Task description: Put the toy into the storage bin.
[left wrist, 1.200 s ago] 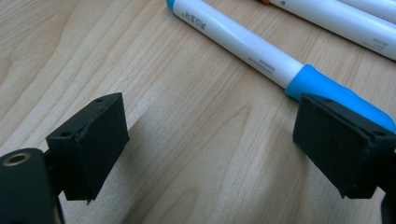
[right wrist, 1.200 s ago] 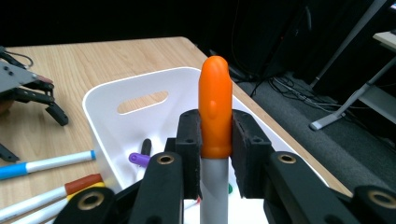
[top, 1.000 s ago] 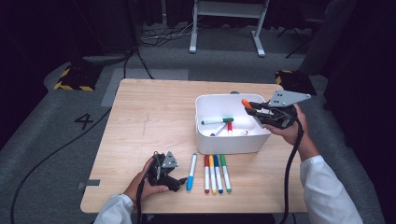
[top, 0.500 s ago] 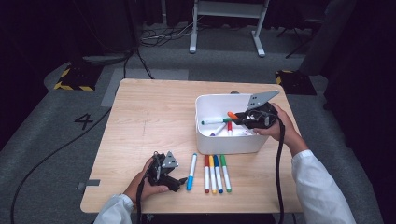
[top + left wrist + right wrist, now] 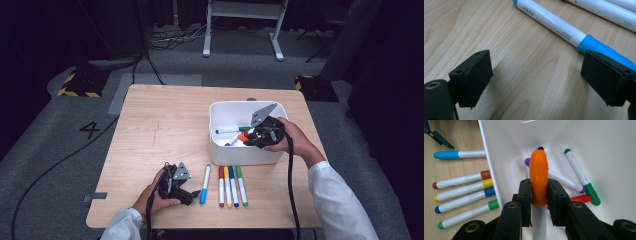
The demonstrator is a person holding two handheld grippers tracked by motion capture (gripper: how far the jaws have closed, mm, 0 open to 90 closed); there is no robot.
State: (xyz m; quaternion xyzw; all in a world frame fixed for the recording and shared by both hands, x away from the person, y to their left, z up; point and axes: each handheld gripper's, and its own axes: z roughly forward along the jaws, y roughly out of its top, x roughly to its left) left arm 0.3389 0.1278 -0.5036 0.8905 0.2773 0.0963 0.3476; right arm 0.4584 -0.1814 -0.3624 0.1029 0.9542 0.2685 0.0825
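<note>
Orange marker (image 5: 538,176) pinched in right gripper (image 5: 539,195) jaws inside white bin (image 5: 499,152), left gripper (image 5: 536,75) jaws spread

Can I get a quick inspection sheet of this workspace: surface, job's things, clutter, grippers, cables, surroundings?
Surface: light wooden table, bare at the left half.
Job's things: white bin holding a green marker, a purple one and a red one; orange-capped marker held over it; light-blue marker and red, yellow, blue and green markers in a row on the table in front of the bin.
Clutter: nothing seen.
Grippers: right gripper shut on the orange-capped marker inside the bin; left gripper open, low over the table beside the light-blue marker.
Cables: black cable trails from the right gripper; others cross the floor.
Surroundings: grey floor, hazard-striped blocks, a "4" marking, white stand legs.
</note>
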